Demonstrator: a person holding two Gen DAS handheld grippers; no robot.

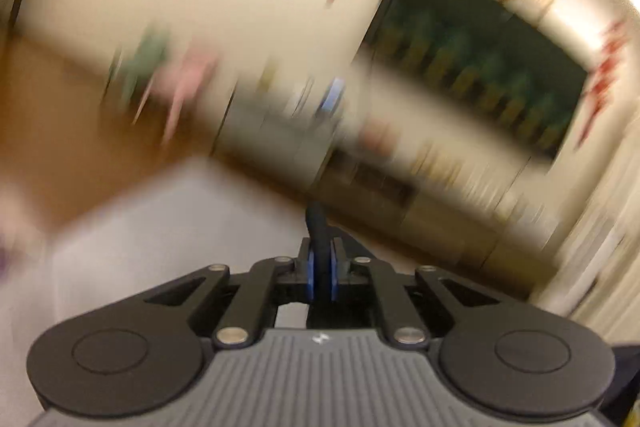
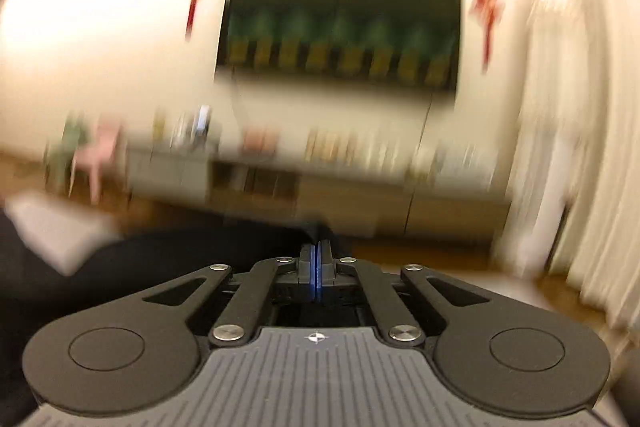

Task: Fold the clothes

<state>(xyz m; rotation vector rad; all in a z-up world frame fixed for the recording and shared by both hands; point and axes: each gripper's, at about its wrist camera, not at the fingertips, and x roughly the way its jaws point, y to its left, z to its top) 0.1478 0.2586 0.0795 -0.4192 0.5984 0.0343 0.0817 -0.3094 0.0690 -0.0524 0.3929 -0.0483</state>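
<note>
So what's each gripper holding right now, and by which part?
The left gripper pinches a dark garment by a narrow bunched fold, jaws nearly closed on it. The right gripper is shut; dark cloth lies beside it, but a hold cannot be told.

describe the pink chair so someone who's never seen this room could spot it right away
Start at the big dark screen on the far wall and drop to the long low cabinet beneath it. Follow the cabinet to its left end: the pink chair stands there on the wooden floor. It is the only pink item, with thin legs, right beside a green chair-like shape further left; blur hides finer detail.
</note>
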